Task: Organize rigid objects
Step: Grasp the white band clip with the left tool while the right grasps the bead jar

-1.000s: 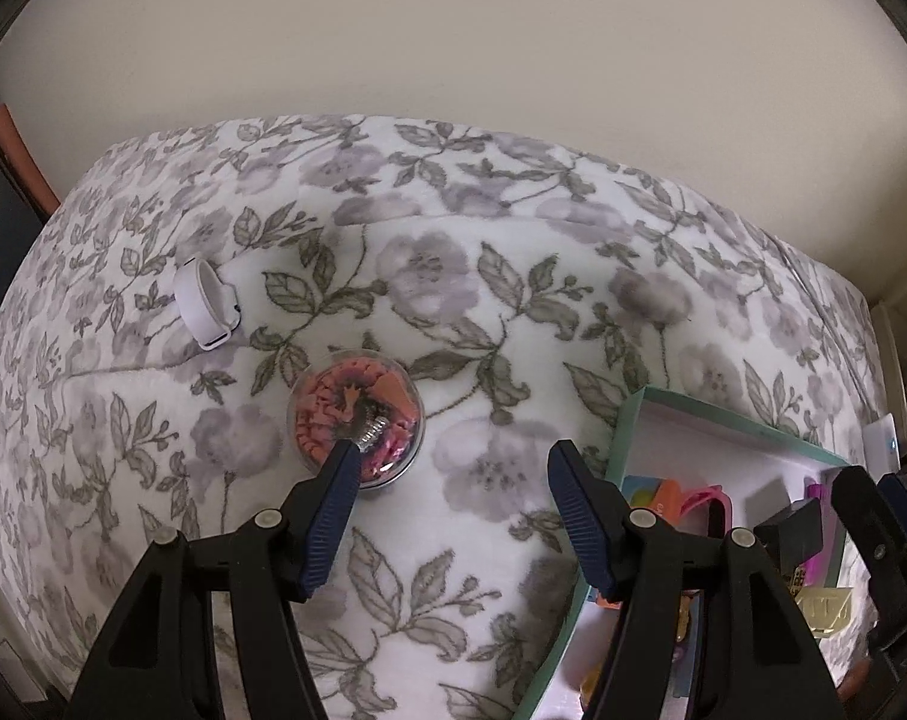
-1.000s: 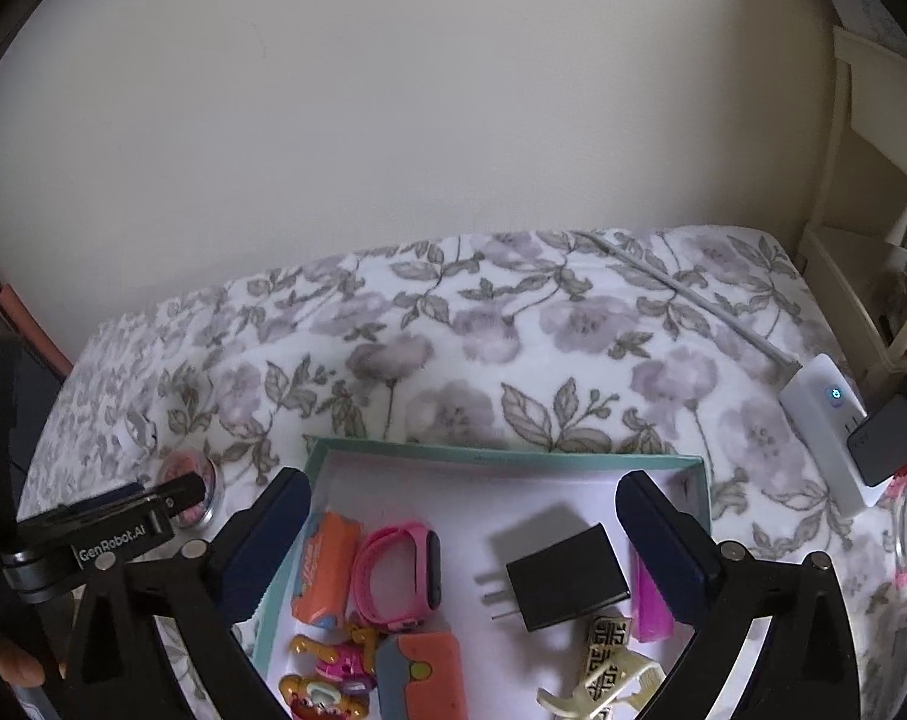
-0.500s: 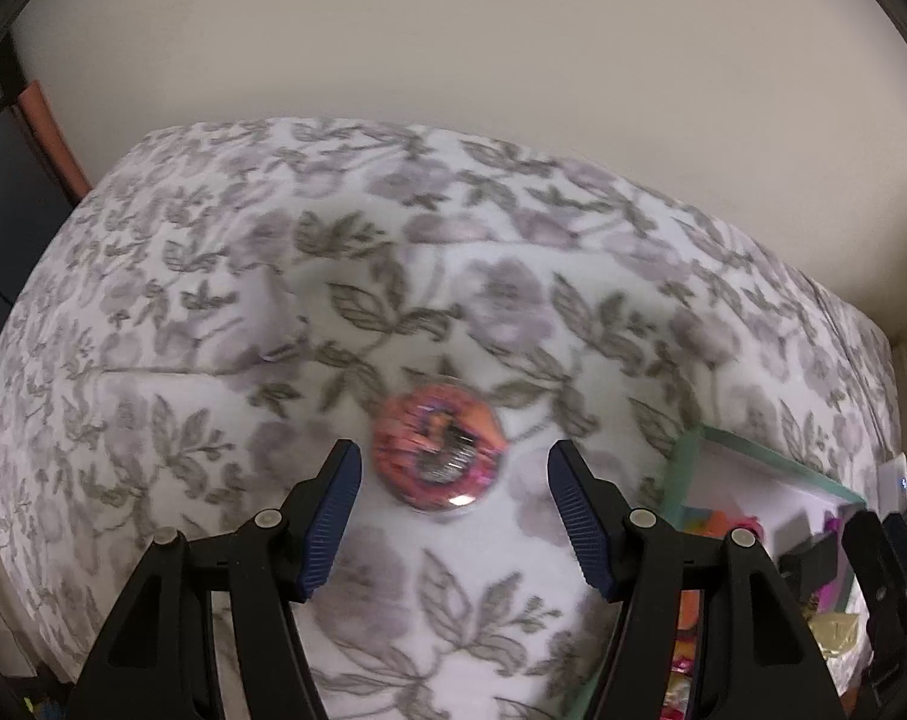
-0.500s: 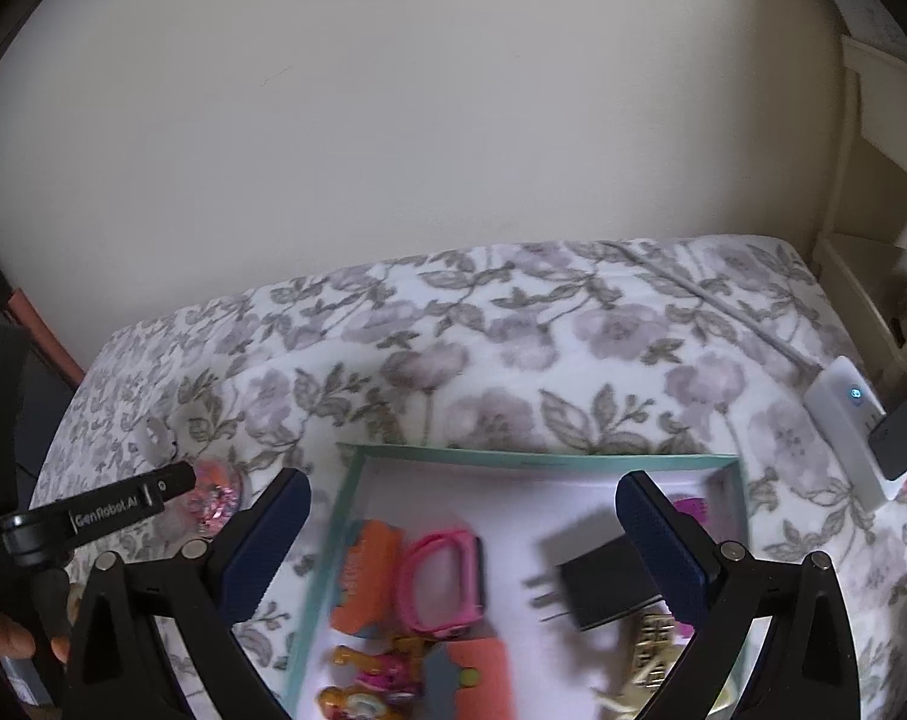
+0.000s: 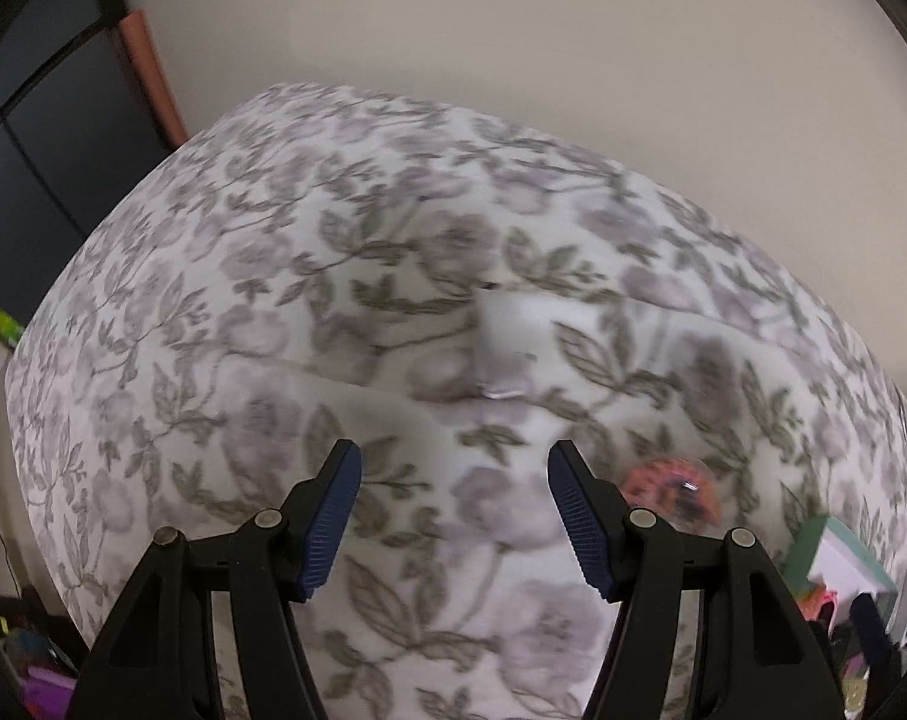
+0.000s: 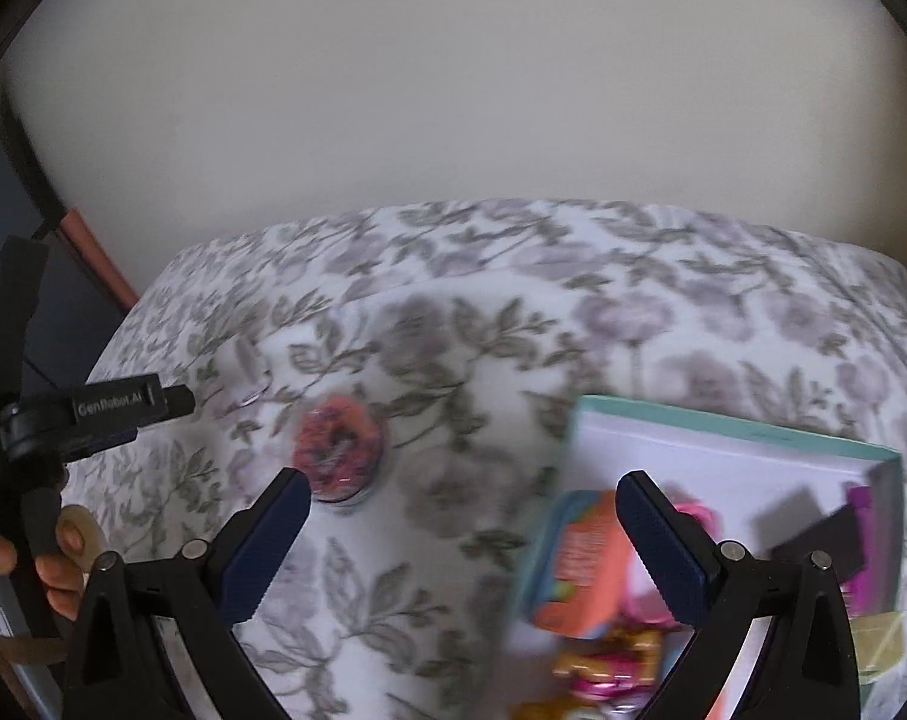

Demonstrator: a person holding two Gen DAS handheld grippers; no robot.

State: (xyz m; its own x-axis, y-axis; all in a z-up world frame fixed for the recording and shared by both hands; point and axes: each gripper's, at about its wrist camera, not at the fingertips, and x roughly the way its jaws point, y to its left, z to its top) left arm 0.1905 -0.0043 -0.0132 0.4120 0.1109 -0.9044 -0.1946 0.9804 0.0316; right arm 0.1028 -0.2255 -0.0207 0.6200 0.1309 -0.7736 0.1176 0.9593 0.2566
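My left gripper (image 5: 453, 480) hangs open and empty over the floral bedspread. A small white band-like object (image 5: 501, 354) lies ahead of it, blurred. A round clear container with pink contents (image 5: 672, 489) sits just right of its right finger. My right gripper (image 6: 462, 492) is open and empty too. That container (image 6: 339, 450) lies just beyond its left fingertip, and the white object (image 6: 246, 372) is further left. The teal-rimmed white box (image 6: 723, 426) on the right holds an orange case (image 6: 585, 558), a pink watch (image 6: 699, 516), a black charger (image 6: 825, 534) and other small toys.
The floral bedspread (image 5: 273, 300) ends at a cream wall behind. Dark furniture (image 5: 27, 168) stands at the left edge. The left tool's black body (image 6: 117, 408) and a person's hand (image 6: 57, 564) show at the left of the right wrist view. The box corner (image 5: 837, 558) sits lower right.
Both views have swung left. The pink container slid from between the left fingers to outside the right finger, and the white object came ahead of them. The box shifted right under the right gripper.
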